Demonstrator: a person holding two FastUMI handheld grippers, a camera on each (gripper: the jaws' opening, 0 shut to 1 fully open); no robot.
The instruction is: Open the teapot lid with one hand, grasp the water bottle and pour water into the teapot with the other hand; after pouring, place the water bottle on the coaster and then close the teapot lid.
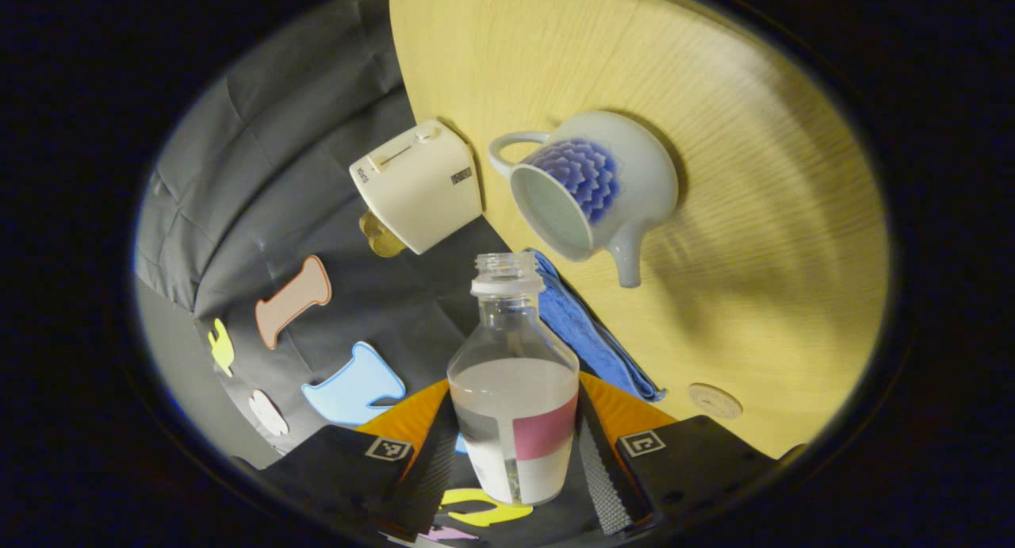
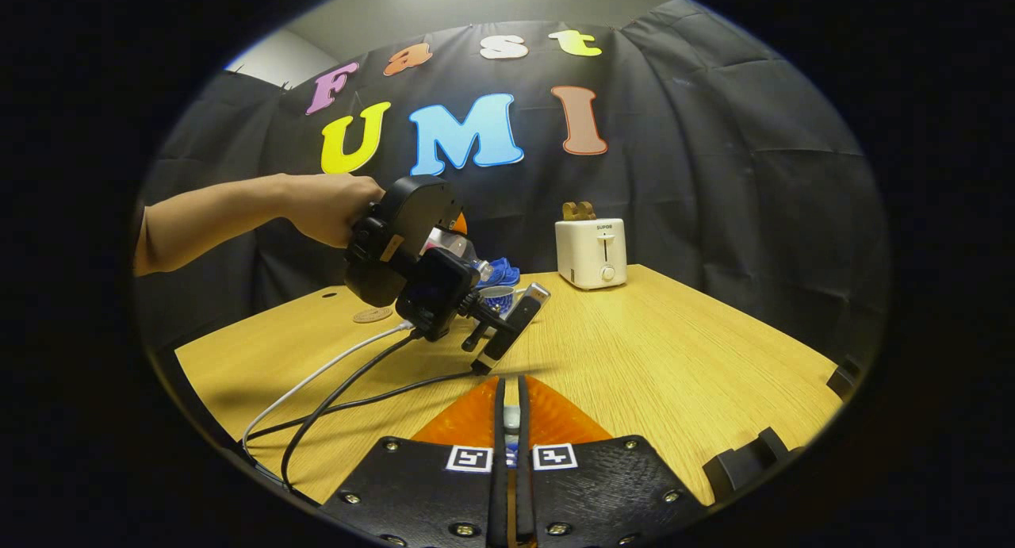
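Flanking open teapot (image 1: 595,185): toaster (image 1: 418,185), blue cloth (image 1: 591,330), coaster (image 1: 714,400).

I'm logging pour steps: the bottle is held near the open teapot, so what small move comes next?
Probably carry the water bottle forward until its uncapped mouth sits over the teapot opening, then tip further. The left claw grips the bottle, the lid is off, and the mouth looks short of the rim.

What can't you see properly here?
Lid: right gripper view, only a sliver shows between the fingers.
Bottle bottom: left gripper view, its fingers cover it.
Teapot inside: left gripper view, angle hides whether water's there.
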